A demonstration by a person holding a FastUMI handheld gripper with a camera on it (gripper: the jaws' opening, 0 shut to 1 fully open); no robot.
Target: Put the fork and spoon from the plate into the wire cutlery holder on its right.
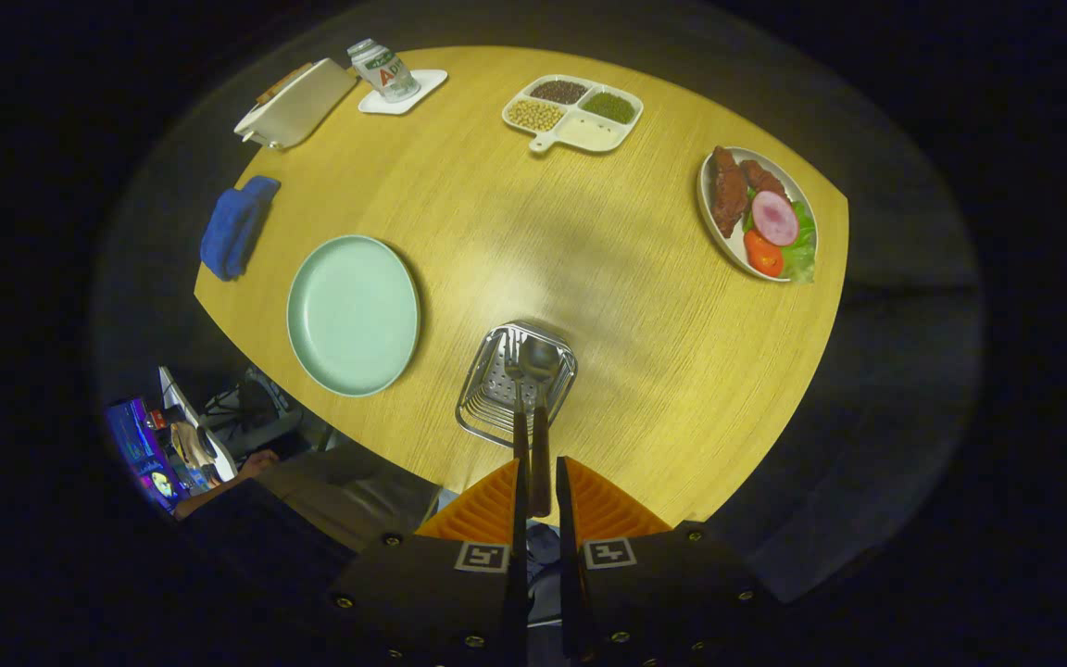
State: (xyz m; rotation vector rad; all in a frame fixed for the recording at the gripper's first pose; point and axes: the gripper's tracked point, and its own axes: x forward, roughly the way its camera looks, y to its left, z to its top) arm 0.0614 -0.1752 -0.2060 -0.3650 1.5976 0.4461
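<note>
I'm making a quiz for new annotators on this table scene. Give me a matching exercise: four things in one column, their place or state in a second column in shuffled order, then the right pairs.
Things:
1. green plate
2. fork and spoon
3. blue cloth
4. wire cutlery holder

Places or states:
A. lying beyond the plate, near the table's edge
B. handles between the fingers of the gripper, heads over the holder
C. bare, nothing on it
D. just ahead of the fingers, beside the green plate

Pairs: 1-C, 2-B, 3-A, 4-D
</note>
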